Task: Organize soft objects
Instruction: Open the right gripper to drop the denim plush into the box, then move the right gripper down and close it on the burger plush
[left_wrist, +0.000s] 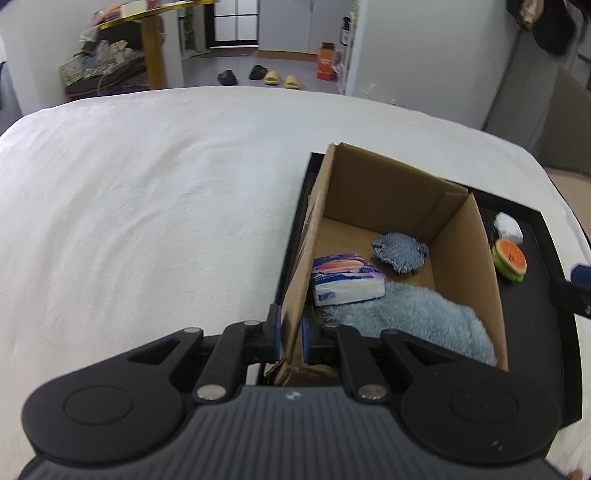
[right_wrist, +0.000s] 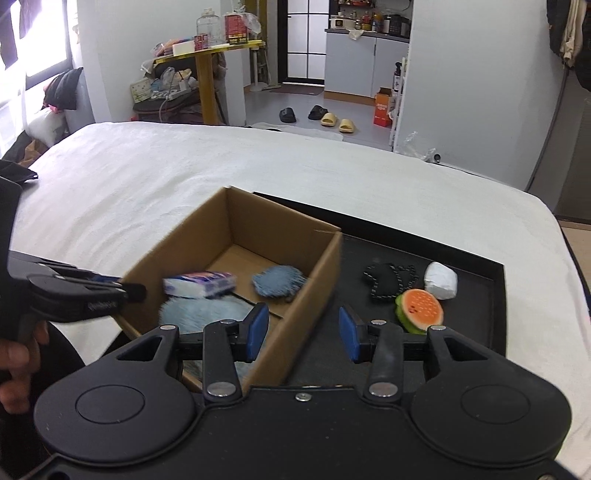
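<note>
Left gripper: blue pads pinch the near-left wall of the brown open-topped cardboard box, which sits on a black rectangular tray on the white bed cover. Inside the box: purple-and-white tissue pack at left, fluffy pale-blue cloth near, small grey-blue knitted pad far. Right gripper: jaws spread, nothing between them, above the box's right wall. On the tray, right of the box: black corded pouch, watermelon-slice plush, white soft lump.
</note>
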